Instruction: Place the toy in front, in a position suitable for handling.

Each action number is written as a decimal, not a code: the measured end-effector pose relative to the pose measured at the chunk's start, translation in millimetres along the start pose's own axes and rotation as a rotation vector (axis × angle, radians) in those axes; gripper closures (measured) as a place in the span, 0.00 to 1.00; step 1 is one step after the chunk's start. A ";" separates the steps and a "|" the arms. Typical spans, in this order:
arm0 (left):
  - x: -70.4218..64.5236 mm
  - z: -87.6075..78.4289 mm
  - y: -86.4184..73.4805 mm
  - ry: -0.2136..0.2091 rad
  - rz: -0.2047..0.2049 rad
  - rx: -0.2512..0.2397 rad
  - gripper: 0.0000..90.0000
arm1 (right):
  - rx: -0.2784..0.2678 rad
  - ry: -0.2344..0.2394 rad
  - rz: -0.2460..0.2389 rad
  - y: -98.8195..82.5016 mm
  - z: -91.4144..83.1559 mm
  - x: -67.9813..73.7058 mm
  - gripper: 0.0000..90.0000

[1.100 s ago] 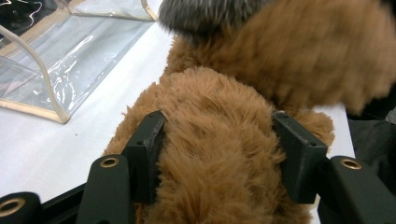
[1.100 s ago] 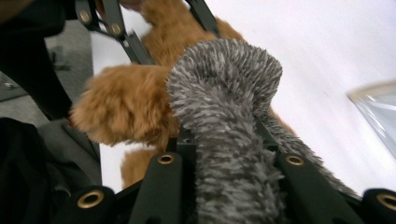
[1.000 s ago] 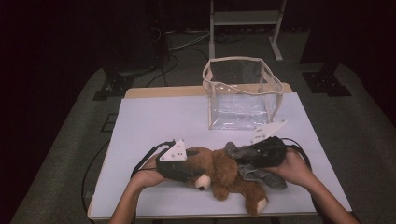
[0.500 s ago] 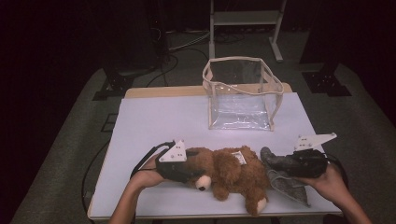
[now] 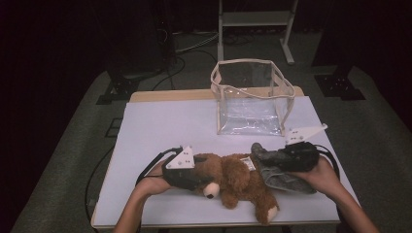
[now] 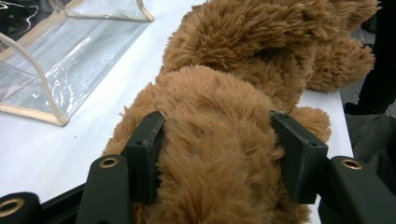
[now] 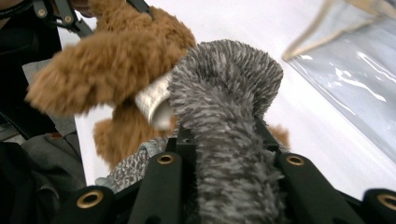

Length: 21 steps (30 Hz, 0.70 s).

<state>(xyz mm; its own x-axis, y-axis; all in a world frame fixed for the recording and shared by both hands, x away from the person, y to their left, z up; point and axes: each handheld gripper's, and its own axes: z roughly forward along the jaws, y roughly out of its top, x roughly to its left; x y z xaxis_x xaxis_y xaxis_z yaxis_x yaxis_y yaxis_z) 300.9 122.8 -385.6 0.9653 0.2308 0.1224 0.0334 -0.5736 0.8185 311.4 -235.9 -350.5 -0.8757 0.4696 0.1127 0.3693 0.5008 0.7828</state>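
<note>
White tabletop (image 5: 160, 131) in a dark room: a brown plush bear (image 5: 238, 182) and a grey fuzzy cloth (image 5: 277, 172) lie near its front edge, each clamped in a gripper.

Long, shaggy pile covers the bear, which lies lengthwise across the table, dark-nosed head towards the person's left, one pale-soled foot angled to the front edge. Black jaws of the left gripper (image 6: 217, 158) press into the fur of its head end from both sides. Beside the bear's rear, the right gripper (image 7: 224, 140) is closed on a rolled fold of the mottled, short-napped cloth, which touches a small white tag (image 7: 156, 105) on the bear. Farther back stands a boxy clear plastic bag (image 5: 252, 99), glossy, with beige trim and an open top.
</note>
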 end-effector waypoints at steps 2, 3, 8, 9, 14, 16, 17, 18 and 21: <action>-0.2 0.1 0.2 0.002 0.002 0.003 0.46 | 0.006 0.019 -0.011 7.5 9.6 0.1 0.79; -0.3 0.2 0.3 0.002 0.003 0.004 0.46 | 0.008 0.025 -0.020 11.2 14.0 0.8 0.79; -0.2 1.1 1.1 0.007 0.011 0.012 0.46 | 0.014 0.055 -0.056 29.0 30.0 7.2 0.79; -0.5 1.3 1.1 0.008 0.009 0.013 0.45 | 0.017 0.061 -0.062 32.1 32.9 9.2 0.79; -0.3 1.4 0.8 0.009 0.010 0.012 0.45 | 0.029 0.079 -0.116 43.9 42.1 22.8 0.79; -0.3 1.2 0.7 0.008 0.011 0.012 0.45 | 0.034 0.080 -0.122 44.0 41.6 24.7 0.79; -0.4 1.2 0.7 0.008 0.012 0.012 0.45 | 0.043 0.076 -0.127 43.4 40.9 26.2 0.79; -0.6 1.1 0.9 0.007 0.013 0.013 0.45 | 0.051 0.070 -0.135 41.9 39.6 26.2 0.79; -0.8 0.7 1.0 0.007 0.018 0.013 0.45 | 0.061 0.070 -0.112 32.0 31.8 21.4 0.79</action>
<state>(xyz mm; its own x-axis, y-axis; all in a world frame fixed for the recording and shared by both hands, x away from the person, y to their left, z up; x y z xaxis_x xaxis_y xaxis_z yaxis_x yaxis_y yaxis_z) 300.3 121.4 -385.3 0.9638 0.2261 0.1414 0.0192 -0.5878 0.8088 314.4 -186.7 -342.5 -0.9313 0.3574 0.0709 0.2844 0.5912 0.7547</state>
